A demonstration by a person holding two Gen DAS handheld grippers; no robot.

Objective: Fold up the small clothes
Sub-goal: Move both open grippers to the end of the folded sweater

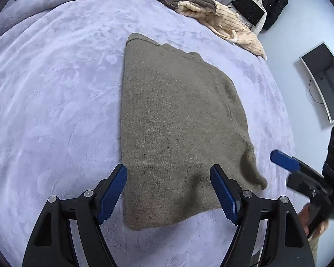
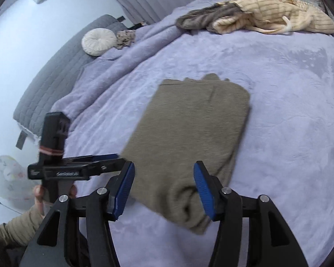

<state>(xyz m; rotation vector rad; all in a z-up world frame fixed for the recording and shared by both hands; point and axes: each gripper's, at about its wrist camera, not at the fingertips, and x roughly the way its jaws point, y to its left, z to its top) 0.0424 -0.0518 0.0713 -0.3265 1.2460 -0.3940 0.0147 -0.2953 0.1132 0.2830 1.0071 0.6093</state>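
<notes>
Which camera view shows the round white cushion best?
The right wrist view. There the round white cushion lies in full sight at the bed's far left, against the grey headboard. The left wrist view does not show it at all.

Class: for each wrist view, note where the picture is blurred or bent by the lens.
Left wrist view: the right gripper is motion-smeared, the olive sweater sharp, the bed bulging roundly. Right wrist view: the sweater's near edge and the left gripper are blurred.
</notes>
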